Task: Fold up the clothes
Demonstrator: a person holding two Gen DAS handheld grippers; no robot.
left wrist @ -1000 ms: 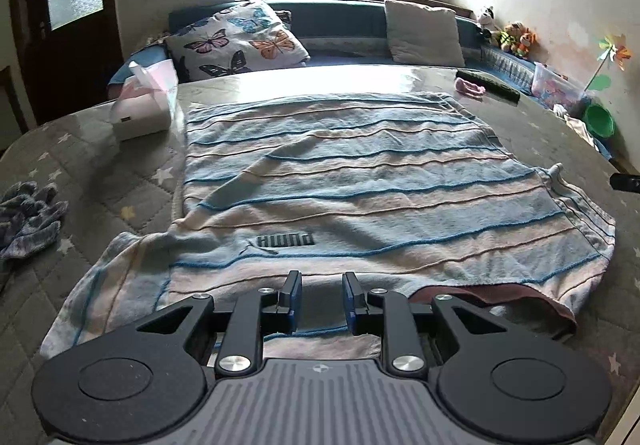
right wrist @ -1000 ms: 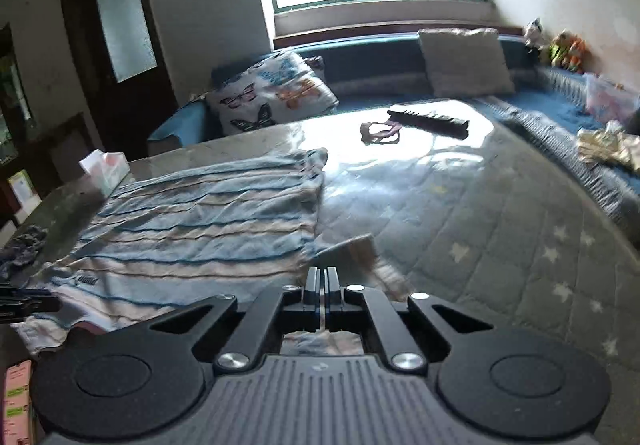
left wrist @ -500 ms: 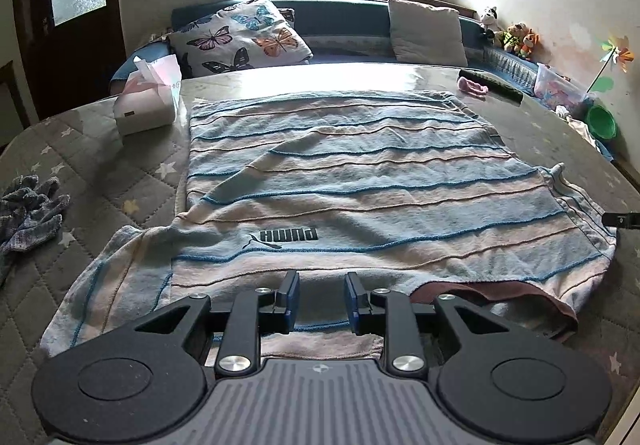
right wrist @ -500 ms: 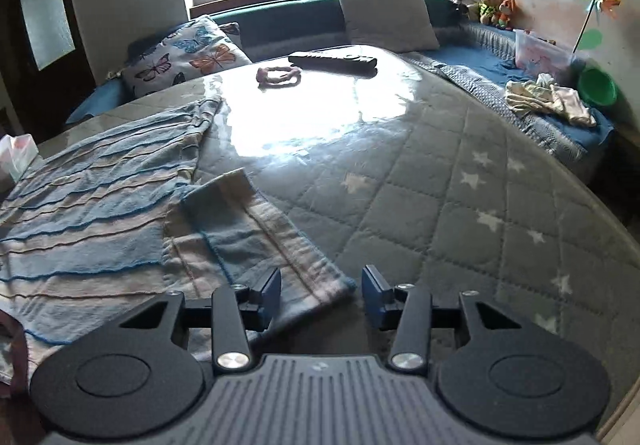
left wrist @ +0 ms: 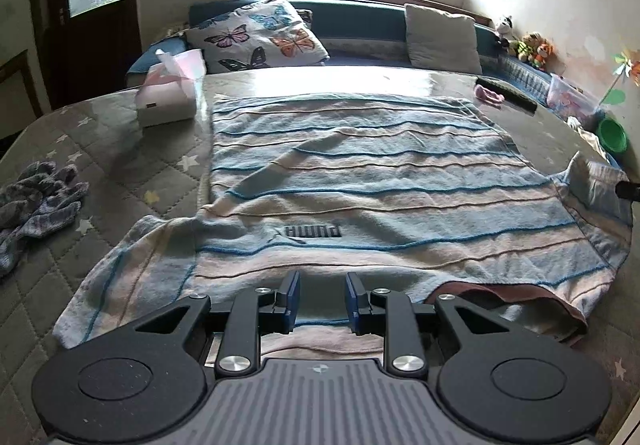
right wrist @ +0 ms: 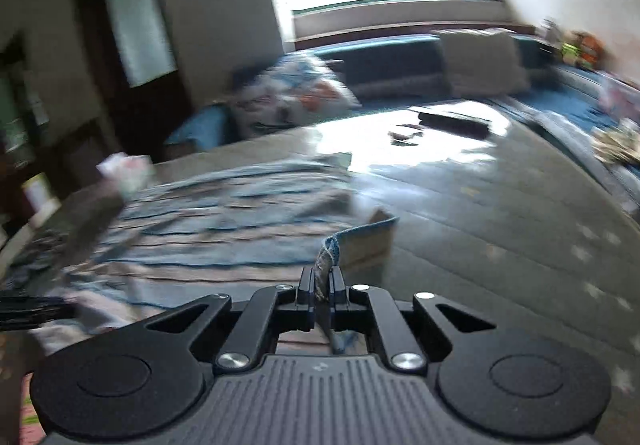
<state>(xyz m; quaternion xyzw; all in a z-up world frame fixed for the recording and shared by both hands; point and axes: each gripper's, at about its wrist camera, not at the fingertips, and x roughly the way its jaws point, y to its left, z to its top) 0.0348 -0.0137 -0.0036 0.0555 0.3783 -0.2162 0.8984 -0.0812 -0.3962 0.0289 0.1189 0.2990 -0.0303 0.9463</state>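
1. The blue-and-beige striped knit shirt [left wrist: 372, 181] lies spread flat on the grey quilted star-print table cover [left wrist: 120, 173], neckline toward the near edge, logo facing up. Its left sleeve [left wrist: 132, 269] lies flat, angled out to the near left.
2. The right sleeve [right wrist: 360, 241] is now raised off the cover. Half a second ago it lay flat in front of spread jaws; the jaws have since closed on its cuff.
3. Right gripper [right wrist: 321, 285]: jaws nearly together, fabric edge pinched between them. The right wrist view is motion-blurred, which indicates the gripper is travelling.
4. Left gripper [left wrist: 320, 299]: jaws moderately apart, holding nothing, positioned over the shirt's near edge just beside the neckline [left wrist: 500, 291]. Its position is nearly unchanged over the last second.
5. Assessment: the sleeve fold has started; the probable next action is carrying the cuff inward across the shirt body.
6. Surroundings: a white tissue box [left wrist: 168, 99] near the far left corner; a crumpled grey-blue cloth [left wrist: 36, 201] well apart to the left.
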